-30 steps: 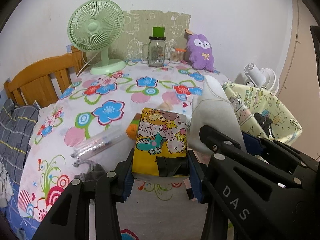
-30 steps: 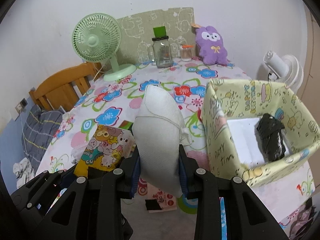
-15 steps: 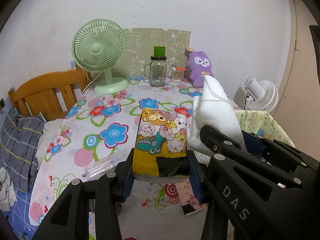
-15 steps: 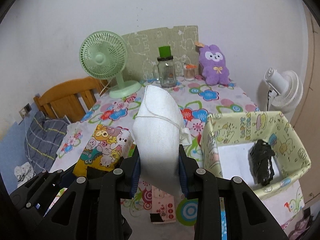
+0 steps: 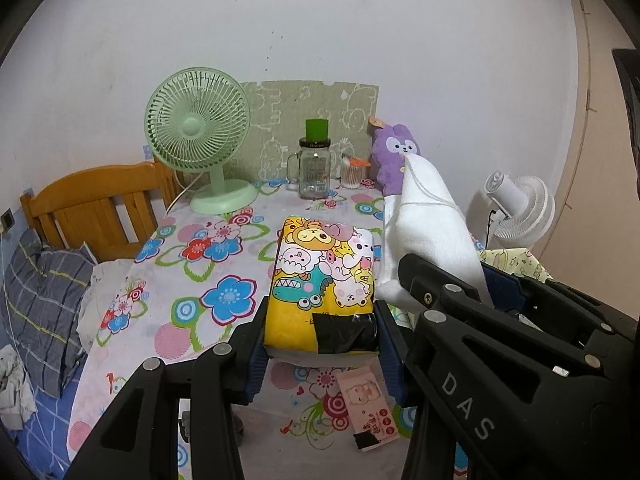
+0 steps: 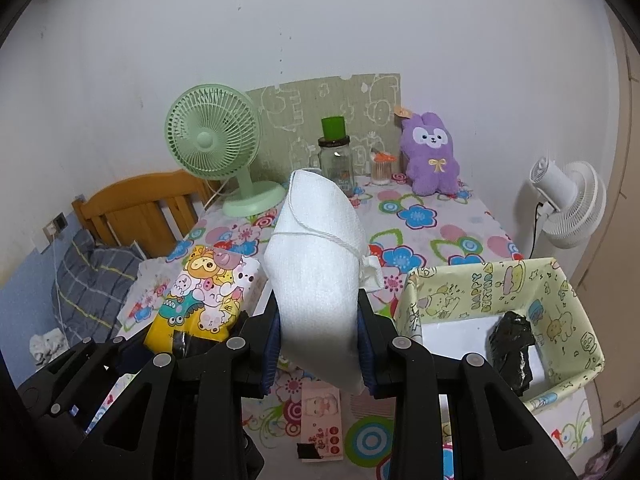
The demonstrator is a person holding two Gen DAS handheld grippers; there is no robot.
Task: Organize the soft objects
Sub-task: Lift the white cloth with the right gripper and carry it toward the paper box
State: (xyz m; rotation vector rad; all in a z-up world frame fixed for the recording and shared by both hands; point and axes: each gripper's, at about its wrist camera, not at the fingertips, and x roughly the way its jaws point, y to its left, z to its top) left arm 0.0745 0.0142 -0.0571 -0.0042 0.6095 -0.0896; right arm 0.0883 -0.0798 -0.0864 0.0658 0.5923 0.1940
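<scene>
My left gripper (image 5: 322, 336) is shut on a yellow cartoon-print tissue pack (image 5: 324, 280) and holds it above the flowered table (image 5: 208, 280). My right gripper (image 6: 318, 344) is shut on a white cloth pouch (image 6: 318, 264) tied with string, held above the table. The pouch also shows in the left wrist view (image 5: 428, 232), just right of the pack. The pack also shows in the right wrist view (image 6: 200, 296), just left of the pouch. A cartoon-print box (image 6: 568, 292) stands at the right with a black bundle (image 6: 514, 348) inside.
A green fan (image 6: 216, 148), a glass jar (image 6: 336, 160), a small cup (image 6: 382, 168) and a purple plush (image 6: 432, 160) stand at the table's far edge. A pink card (image 6: 322, 424) lies below my grippers. A wooden chair (image 5: 96, 208) and a white fan (image 6: 568, 208) flank the table.
Both grippers have risen and pulled back with their loads; the table and the box now look lower and farther away.
</scene>
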